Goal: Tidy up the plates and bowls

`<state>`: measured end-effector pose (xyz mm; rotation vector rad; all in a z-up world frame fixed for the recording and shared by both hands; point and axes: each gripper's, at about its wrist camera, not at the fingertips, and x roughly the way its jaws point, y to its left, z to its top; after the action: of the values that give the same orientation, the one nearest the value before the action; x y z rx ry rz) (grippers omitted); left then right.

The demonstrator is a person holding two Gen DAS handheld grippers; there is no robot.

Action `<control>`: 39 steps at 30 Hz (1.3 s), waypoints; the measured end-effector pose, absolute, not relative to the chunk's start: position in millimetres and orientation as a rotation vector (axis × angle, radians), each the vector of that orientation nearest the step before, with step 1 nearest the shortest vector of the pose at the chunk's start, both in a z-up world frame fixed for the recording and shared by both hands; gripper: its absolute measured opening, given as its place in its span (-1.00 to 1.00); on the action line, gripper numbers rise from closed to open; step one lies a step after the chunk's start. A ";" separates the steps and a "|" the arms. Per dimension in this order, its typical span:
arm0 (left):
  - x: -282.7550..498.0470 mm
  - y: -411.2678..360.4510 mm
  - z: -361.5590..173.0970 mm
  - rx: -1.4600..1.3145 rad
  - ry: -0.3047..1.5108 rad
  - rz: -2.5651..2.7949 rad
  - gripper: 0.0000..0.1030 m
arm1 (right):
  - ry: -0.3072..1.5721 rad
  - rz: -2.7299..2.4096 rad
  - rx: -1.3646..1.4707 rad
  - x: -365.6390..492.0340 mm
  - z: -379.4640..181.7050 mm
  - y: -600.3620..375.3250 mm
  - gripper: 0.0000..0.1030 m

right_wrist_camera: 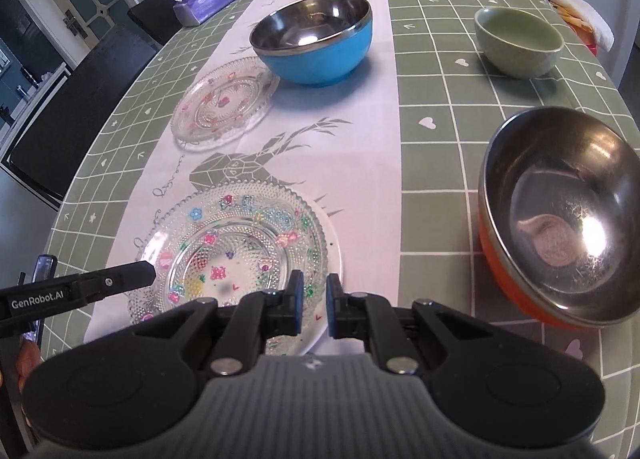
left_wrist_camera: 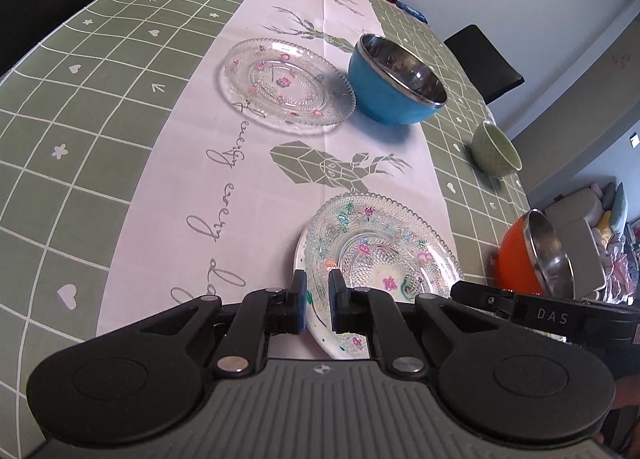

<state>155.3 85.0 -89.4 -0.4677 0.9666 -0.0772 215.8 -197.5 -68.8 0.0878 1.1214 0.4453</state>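
Black "GenRobot.AI" lettering is showing on my left claw point(right_wrist_camera: 148, 272); both claws, right one point(right_wrist_camera: 311, 305) included, are angling down over the glass plate point(right_wrist_camera: 240, 243), pinched closed, empty.

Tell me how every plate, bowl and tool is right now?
Near glass plate: flat, on a white plate.
Far glass plate: flat, empty.
Blue bowl: upright, empty.
Green bowl: upright, empty.
Orange bowl: tilted, empty.
Left tool: shut, holding nothing.
Right tool: shut, holding nothing.
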 end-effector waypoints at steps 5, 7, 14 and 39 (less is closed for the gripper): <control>155.6 80.8 -91.0 -0.434 0.972 -0.072 -0.77 | 1.126 0.441 0.070 214.6 -70.3 -195.6 -0.82; 155.9 80.6 -92.9 -0.432 0.983 -0.070 -0.77 | 1.130 0.439 0.065 215.2 -71.5 -195.0 -0.82; 158.5 76.6 -96.3 -0.389 0.992 -0.062 -0.76 | 1.129 0.433 0.055 215.8 -72.5 -193.5 -0.82; 156.8 88.7 -86.4 -0.455 0.916 -0.044 -0.07 | 0.994 0.500 0.041 211.1 -46.2 -187.9 0.32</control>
<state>156.8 88.7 -86.4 -0.4551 0.9159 -0.0436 211.1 -187.9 -46.2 0.0412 0.9942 0.4999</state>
